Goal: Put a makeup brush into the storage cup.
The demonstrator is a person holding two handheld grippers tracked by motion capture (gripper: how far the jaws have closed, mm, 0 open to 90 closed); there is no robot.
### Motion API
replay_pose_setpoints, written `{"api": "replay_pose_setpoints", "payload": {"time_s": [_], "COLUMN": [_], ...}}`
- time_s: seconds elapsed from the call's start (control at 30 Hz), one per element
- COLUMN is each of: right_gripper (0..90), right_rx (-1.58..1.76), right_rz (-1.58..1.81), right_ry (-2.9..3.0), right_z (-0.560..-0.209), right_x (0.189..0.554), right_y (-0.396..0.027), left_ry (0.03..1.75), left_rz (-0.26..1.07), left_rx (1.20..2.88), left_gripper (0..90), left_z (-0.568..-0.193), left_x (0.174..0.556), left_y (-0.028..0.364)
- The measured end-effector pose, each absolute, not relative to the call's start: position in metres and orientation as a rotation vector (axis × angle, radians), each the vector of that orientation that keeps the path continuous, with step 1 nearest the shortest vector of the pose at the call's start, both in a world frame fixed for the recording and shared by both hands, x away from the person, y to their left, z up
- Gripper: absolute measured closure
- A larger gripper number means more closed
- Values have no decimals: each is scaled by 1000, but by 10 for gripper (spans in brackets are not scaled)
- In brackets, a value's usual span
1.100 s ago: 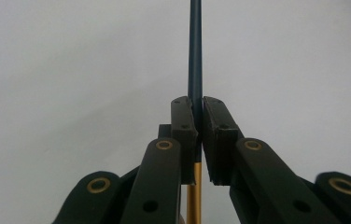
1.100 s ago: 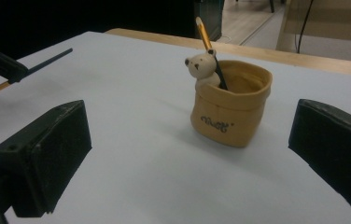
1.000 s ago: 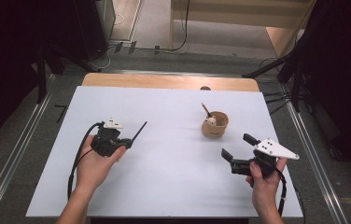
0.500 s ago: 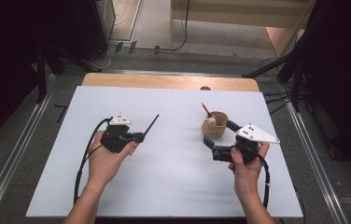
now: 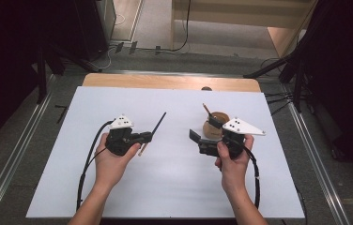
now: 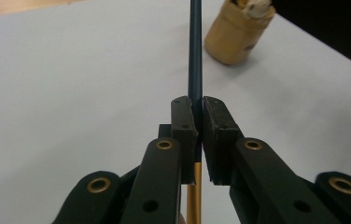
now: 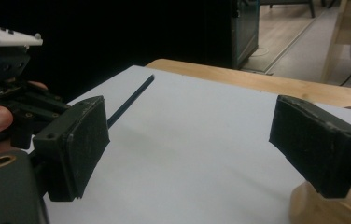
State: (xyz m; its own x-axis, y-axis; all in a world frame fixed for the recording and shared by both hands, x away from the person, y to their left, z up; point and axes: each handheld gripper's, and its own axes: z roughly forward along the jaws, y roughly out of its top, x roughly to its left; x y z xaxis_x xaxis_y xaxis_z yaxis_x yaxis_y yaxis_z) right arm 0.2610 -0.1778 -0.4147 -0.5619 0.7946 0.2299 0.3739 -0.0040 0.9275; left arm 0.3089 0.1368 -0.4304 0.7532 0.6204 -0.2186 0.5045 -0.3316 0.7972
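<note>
My left gripper [image 5: 149, 137] is shut on a thin dark stick [image 5: 158, 123] with a gold lower end, which points away up the table. In the left gripper view the pads [image 6: 183, 126] press the stick [image 6: 195, 56] from both sides. A tan wooden cup [image 5: 211, 128] stands right of centre with a brown-handled stick [image 5: 206, 109] leaning in it. My right gripper [image 5: 204, 128] hovers at the cup's near side, open. Its jaws have just been closing a little, with nothing between the pads [image 7: 78, 144]. The cup [image 7: 316, 207] shows low under the right-hand jaw.
A white sheet [image 5: 174, 187] covers the wooden table [image 5: 165, 82]. Metal rails [image 5: 19, 154] run along both sides on the floor. The left hand and its gripper [image 7: 5, 88] sit at the left of the right gripper view, with the dark stick [image 7: 131, 100] jutting out.
My right gripper has moved left and up the table to the cup, its jaws slightly narrower. The left gripper has drifted a little to the right, still holding the stick.
</note>
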Motion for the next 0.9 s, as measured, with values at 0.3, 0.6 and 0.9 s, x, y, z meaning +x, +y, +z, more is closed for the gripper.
{"api": "replay_pose_setpoints", "payload": {"time_s": [0.3, 0.6, 0.9], "right_gripper": [179, 377, 536], "right_rx": [1303, 1376, 1473], "right_rz": [1656, 1722, 1838], "right_ry": [1952, 1890, 1889], "right_z": [-430, -432, -440], "right_x": [259, 255, 256], "right_y": [-165, -151, -144], "left_ry": [786, 730, 676], "left_rz": [90, 41, 51], "left_rx": [1945, 1886, 1864], "left_gripper": [845, 845, 845], "left_z": [-435, -442, -442], "left_x": [303, 297, 289], "left_y": [127, 116, 108]}}
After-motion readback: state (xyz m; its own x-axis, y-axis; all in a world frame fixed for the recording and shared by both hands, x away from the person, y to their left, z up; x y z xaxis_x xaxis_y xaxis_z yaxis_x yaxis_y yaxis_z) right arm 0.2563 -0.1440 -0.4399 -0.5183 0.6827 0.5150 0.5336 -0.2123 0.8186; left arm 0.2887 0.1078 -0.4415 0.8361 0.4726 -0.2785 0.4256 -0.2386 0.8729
